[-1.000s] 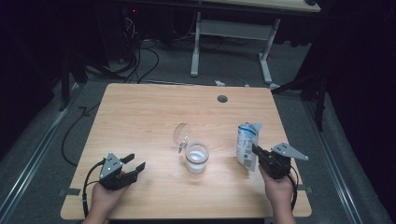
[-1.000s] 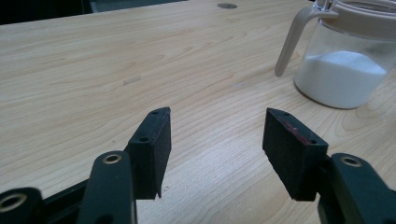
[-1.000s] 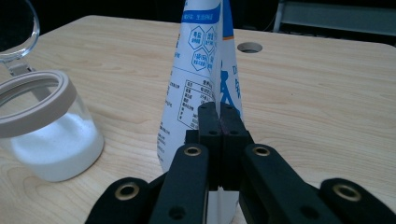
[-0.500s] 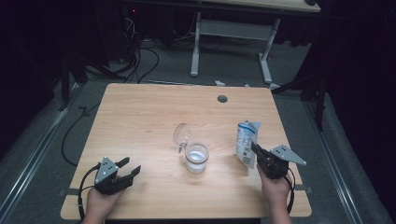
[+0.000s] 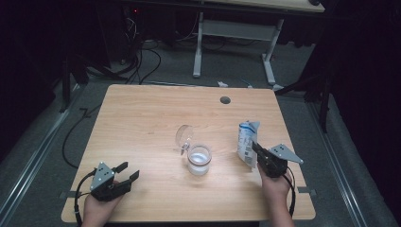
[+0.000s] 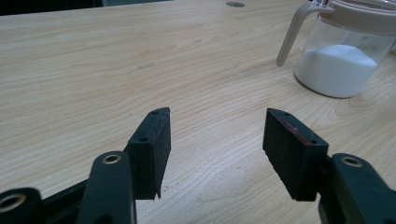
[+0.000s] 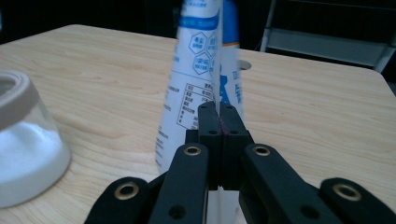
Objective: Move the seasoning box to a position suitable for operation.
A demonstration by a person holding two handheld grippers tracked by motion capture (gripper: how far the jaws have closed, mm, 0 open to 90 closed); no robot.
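i hold my right gripper point(image 5: 255, 150) clamped on the blue-and-white bag point(image 5: 247, 144), its jaws pinched tight together on the bag's edge, which my right gripper view shows standing upright just past the pads. the bag stands on the table point(image 5: 142, 118) at the right, near the glass jar point(image 5: 198, 160) with its white powder and its lid point(image 5: 183, 135) swung open behind it. compared with a second ago, the one visible change is on my left: the left gripper point(image 5: 127, 171) has slid a little nearer to me along the front edge, while the bag, the jar and my right hand sit just where they were. its jaws stand apart with nothing between them, only bare wood in my left gripper view, and the jar lies well off to its right. i read this as a pause with the grip on the bag settled and the left hand backed out of the way, so the next move is probably to lift and tip the bag toward the open jar, though nothing has been poured in this moment.
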